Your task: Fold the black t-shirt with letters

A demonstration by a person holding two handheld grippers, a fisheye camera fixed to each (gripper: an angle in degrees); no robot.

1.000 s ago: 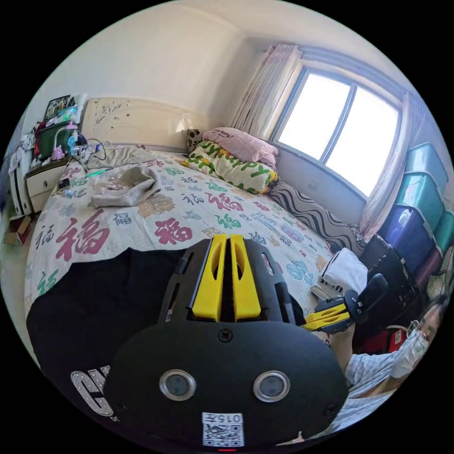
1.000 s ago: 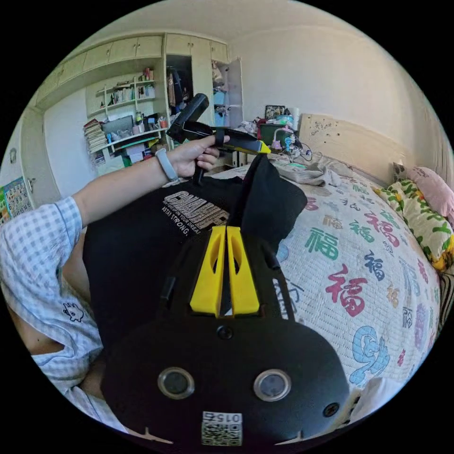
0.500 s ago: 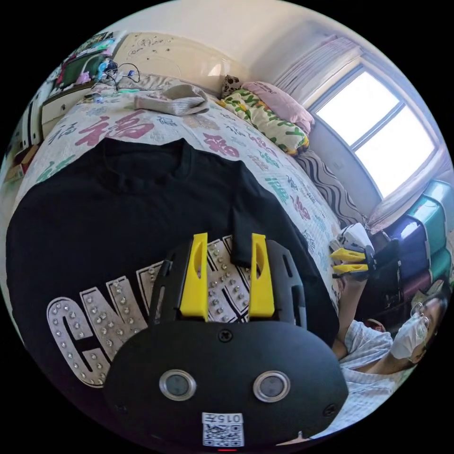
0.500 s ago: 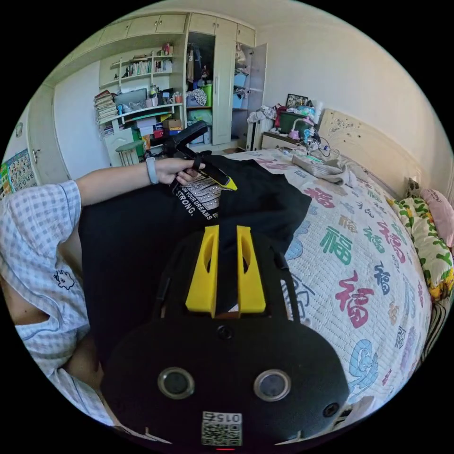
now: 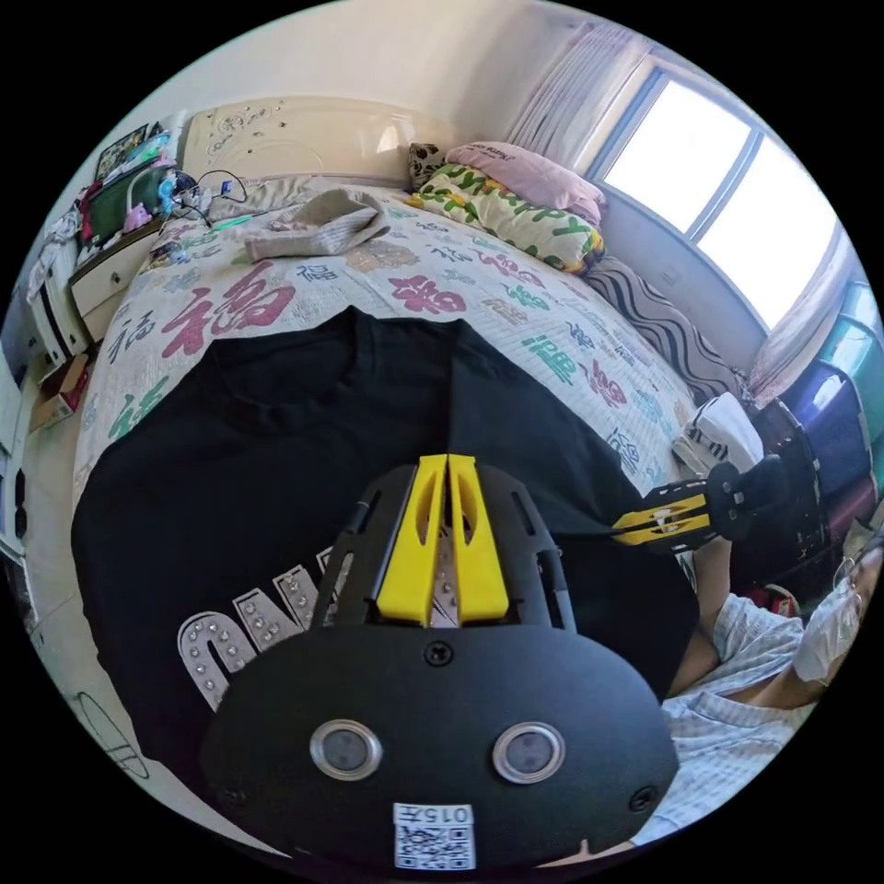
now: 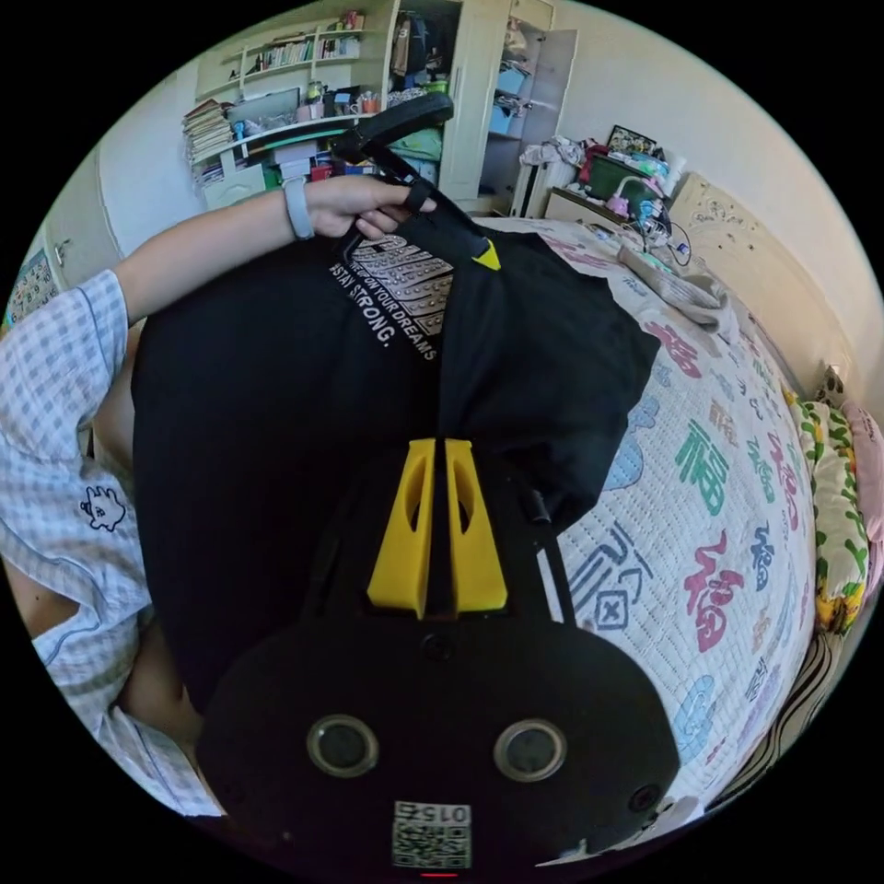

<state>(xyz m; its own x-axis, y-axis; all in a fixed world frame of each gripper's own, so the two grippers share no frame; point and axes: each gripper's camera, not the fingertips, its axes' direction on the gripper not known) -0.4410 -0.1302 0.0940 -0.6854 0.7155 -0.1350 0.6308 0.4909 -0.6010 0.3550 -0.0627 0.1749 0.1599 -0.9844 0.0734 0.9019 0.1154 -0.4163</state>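
Note:
The black t-shirt (image 5: 276, 442) lies face up on the bed, its sparkly letters (image 5: 249, 626) toward me, with one side folded over the chest. In the left gripper view my left gripper (image 5: 447, 460) is shut on that folded edge near the letters. The right gripper (image 5: 635, 527) pinches the same edge lower down, close to the hem. In the right gripper view my right gripper (image 6: 442, 444) is shut on the fold of the t-shirt (image 6: 276, 414). Farther up the fold, the left gripper (image 6: 485, 256) rests by the printed letters (image 6: 405, 285), held in a hand.
The bed cover (image 5: 414, 267) has large coloured characters. A grey garment (image 5: 313, 230) lies near the headboard, pillows (image 5: 506, 203) by the window (image 5: 727, 203). Storage boxes (image 5: 847, 387) stand right, a bedside table (image 5: 101, 267) left. Shelves (image 6: 267, 120) and the person's checked sleeve (image 6: 55, 414) show.
Half a second ago both grippers stood open over the laid-down shirt. Now both have shut on its folded edge. Both views have shifted with the hands.

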